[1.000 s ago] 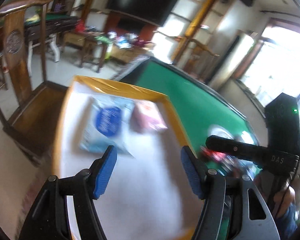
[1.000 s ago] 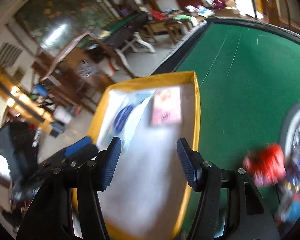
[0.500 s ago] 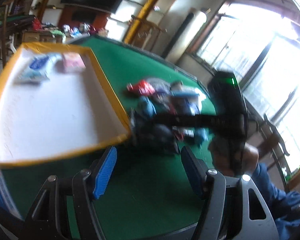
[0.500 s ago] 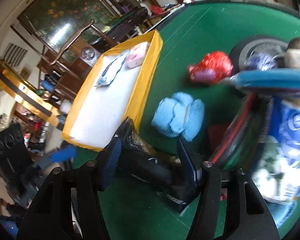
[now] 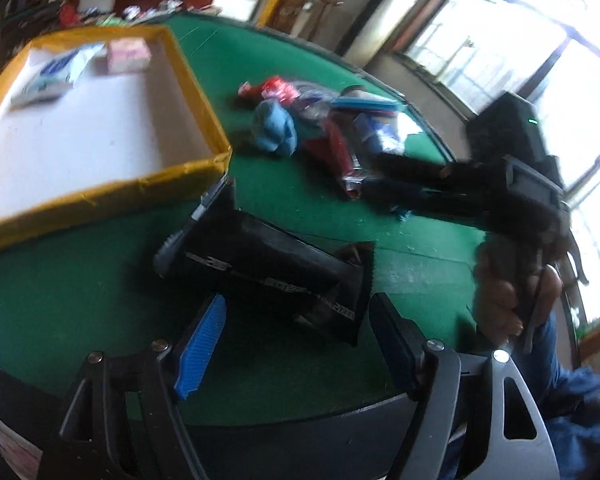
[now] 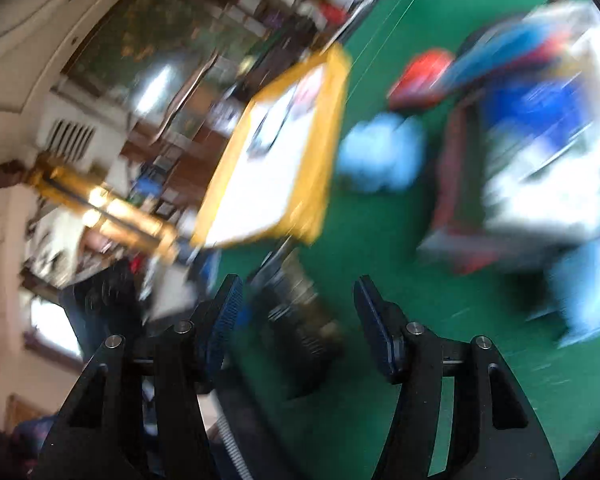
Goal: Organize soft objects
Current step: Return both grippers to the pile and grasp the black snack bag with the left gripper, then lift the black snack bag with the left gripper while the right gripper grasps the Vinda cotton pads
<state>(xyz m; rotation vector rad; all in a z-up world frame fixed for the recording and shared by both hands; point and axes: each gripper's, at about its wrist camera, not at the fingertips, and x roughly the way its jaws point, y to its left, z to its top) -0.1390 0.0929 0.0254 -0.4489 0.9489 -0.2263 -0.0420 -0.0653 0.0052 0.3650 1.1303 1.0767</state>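
A black foil packet (image 5: 260, 264) lies on the green table just in front of my left gripper (image 5: 297, 300). Its jaws are opening, and the packet's near corner shows between the tips without touching the pads. In the blurred right wrist view the same black packet (image 6: 300, 308) sits between the fingers of my right gripper (image 6: 297, 280), which is open and clear of it. Farther off lie a light blue cloth (image 5: 276, 130), a red packet (image 5: 272, 88) and several other packets. The yellow-rimmed white tray (image 5: 216, 136) holds a blue-and-white packet (image 5: 50, 78) and a pink packet (image 5: 128, 56).
A person's hand (image 5: 508, 280) holds the other gripper's dark body at the right of the left wrist view. The table's dark edge (image 5: 300, 432) runs close below my left fingers. Furniture and windows stand beyond the table.
Both views have swung from the tray to the pile and come down over the black packet. My left jaws now stand wider apart. The right jaws keep the same gap.
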